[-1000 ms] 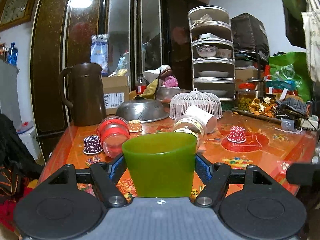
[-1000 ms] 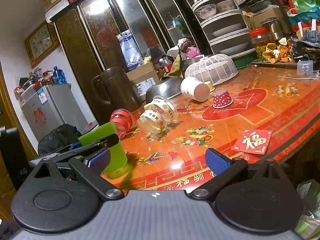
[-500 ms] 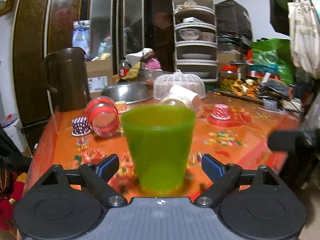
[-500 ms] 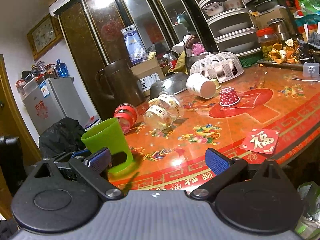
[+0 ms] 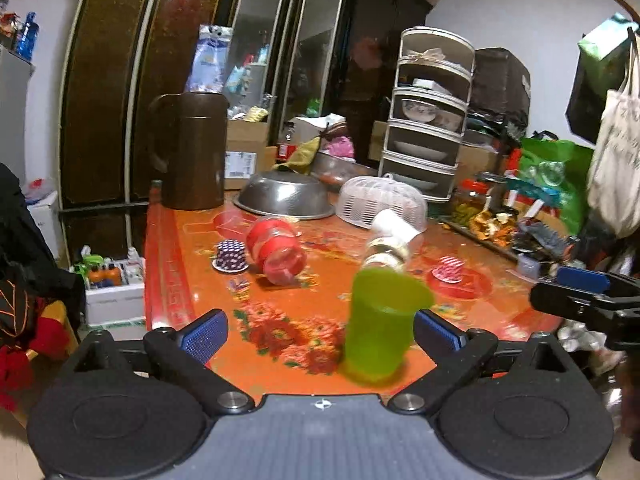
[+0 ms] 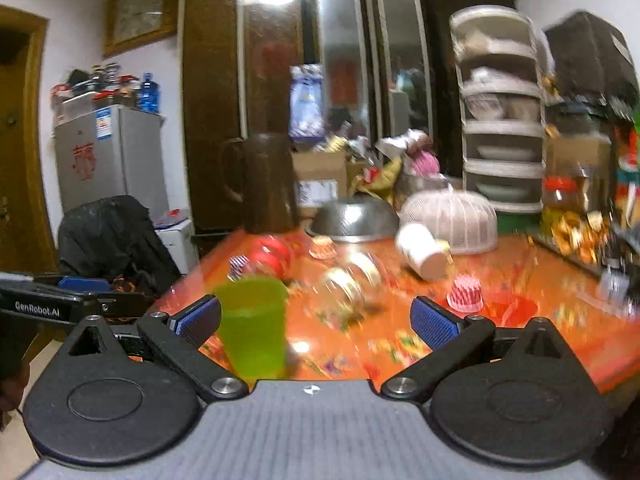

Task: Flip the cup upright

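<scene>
Green cup (image 5: 380, 326): upright, mouth up, on the near edge of the orange table (image 5: 192, 280); in the left wrist view it stands right of centre, close by the right blue pad, contact unclear because of blur
Left gripper (image 5: 320, 330): jaws spread wide, holding nothing
Right gripper (image 6: 316, 320): jaws spread wide, holding nothing; the cup (image 6: 254, 326) sits just inside its left pad
Red jar (image 5: 276, 250): on its side, further back and left of the cup
White cup (image 5: 394, 228): tipped over, far side, near the white mesh cover (image 5: 382, 200)
Brown jug (image 5: 192, 150): upright at the far left corner
Metal bowl (image 5: 286, 196): upside down, right of the jug
</scene>
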`<action>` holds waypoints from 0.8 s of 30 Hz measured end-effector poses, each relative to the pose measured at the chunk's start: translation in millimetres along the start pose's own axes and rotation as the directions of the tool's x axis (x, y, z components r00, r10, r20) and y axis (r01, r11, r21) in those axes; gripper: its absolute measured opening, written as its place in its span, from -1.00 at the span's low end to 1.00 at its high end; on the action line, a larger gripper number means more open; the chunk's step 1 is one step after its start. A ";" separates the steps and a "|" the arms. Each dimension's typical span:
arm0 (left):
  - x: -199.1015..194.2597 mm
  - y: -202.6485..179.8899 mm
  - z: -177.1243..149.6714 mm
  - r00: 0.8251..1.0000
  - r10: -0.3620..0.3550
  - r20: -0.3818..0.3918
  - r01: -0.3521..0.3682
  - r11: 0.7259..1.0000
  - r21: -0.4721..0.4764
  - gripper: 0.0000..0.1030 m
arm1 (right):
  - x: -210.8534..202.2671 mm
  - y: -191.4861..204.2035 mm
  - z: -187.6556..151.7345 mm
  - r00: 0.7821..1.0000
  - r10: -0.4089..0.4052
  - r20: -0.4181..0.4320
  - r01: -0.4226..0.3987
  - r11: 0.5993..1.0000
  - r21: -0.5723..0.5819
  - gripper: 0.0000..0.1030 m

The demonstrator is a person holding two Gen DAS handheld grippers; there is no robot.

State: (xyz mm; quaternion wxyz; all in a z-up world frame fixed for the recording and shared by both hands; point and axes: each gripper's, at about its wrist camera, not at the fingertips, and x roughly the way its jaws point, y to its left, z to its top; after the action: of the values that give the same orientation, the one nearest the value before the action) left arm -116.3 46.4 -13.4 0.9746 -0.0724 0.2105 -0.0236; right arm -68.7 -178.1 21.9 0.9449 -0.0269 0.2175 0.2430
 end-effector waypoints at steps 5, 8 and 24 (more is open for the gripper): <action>-17.1 -25.1 25.2 0.999 -0.025 -0.036 0.027 0.998 0.052 0.95 | -14.1 7.0 31.7 0.997 0.062 -0.047 -0.062 0.998 0.000 0.98; -23.1 -31.3 30.4 0.997 -0.052 -0.055 0.055 0.997 0.051 0.95 | -22.0 7.3 41.6 0.997 0.059 -0.055 -0.059 0.998 0.002 0.98; -12.6 -32.3 30.5 0.993 -0.015 -0.114 0.021 0.998 0.053 0.95 | 6.1 -5.2 25.3 0.981 0.114 -0.156 -0.103 0.991 0.081 0.98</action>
State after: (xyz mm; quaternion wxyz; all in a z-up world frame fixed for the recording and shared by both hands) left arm -115.7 19.5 24.1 0.9624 -0.0466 0.2644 -0.0420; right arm -51.4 -176.0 41.8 0.9101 -0.0001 0.3025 0.2833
